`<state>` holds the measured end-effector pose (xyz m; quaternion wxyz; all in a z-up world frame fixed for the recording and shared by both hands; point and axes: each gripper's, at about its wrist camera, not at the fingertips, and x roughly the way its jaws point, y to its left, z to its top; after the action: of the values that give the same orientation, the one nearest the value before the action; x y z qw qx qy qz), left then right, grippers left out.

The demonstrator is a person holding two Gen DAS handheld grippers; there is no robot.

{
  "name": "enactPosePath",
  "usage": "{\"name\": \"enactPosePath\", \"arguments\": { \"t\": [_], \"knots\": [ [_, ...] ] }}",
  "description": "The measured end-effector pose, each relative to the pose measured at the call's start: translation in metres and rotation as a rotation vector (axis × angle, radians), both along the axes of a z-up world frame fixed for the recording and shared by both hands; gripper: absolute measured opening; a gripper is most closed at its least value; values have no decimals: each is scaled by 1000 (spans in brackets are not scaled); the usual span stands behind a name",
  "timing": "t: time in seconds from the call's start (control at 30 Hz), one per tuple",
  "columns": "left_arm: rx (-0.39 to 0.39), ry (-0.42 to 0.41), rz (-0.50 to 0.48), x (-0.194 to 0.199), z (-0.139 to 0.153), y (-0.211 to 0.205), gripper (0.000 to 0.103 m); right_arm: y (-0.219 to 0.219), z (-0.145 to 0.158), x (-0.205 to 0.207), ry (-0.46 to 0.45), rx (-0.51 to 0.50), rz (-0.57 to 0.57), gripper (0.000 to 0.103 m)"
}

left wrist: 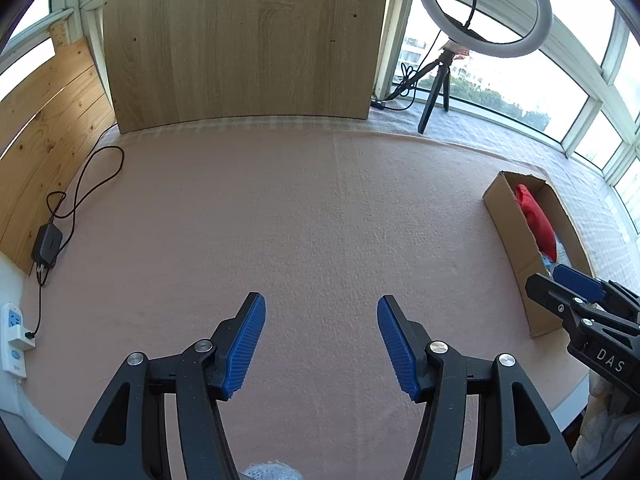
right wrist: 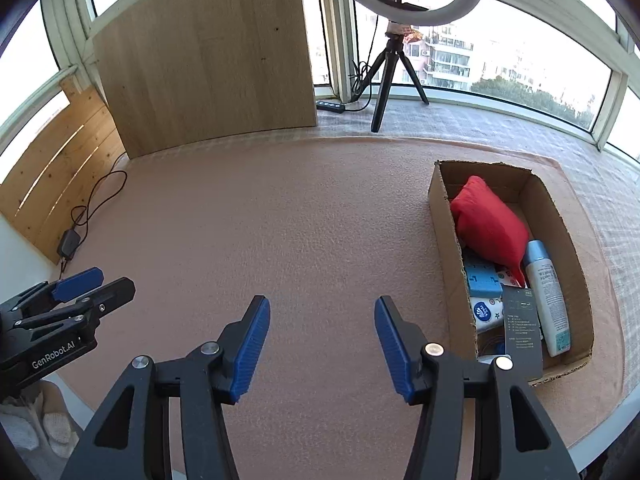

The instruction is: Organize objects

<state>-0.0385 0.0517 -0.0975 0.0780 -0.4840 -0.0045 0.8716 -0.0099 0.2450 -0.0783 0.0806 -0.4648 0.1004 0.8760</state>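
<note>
Bare pink mat (right wrist: 280,220) before both wide-spread tools (left wrist: 321,340) (right wrist: 322,340); cardboard box (right wrist: 444,216) (seemingly full) near its right edge.

the middle of the pink mat (right wrist: 288,216) lies bare from the lower edge of the frame up to the wooden board (right wrist: 208,60) standing at the top, so passage is wide there. at right the open cardboard box (right wrist: 444,248) blocks the way, its inside crowded by a red pouch (right wrist: 488,220), a white bottle (right wrist: 546,296) and a dark card (right wrist: 522,320). at left a black cable (left wrist: 96,176) and adapter (left wrist: 47,245) lie near the mat's edge. a ring light tripod (right wrist: 386,80) stands at upper right, behind the mat.
</note>
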Motion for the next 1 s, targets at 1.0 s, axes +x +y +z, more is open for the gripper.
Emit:
{"name": "enactPosePath", "arguments": {
  "t": [1.0],
  "knots": [
    [5,5,26,0,9,-46,70,-59,-3,-20,6,-21,15,53]
  ]
}}
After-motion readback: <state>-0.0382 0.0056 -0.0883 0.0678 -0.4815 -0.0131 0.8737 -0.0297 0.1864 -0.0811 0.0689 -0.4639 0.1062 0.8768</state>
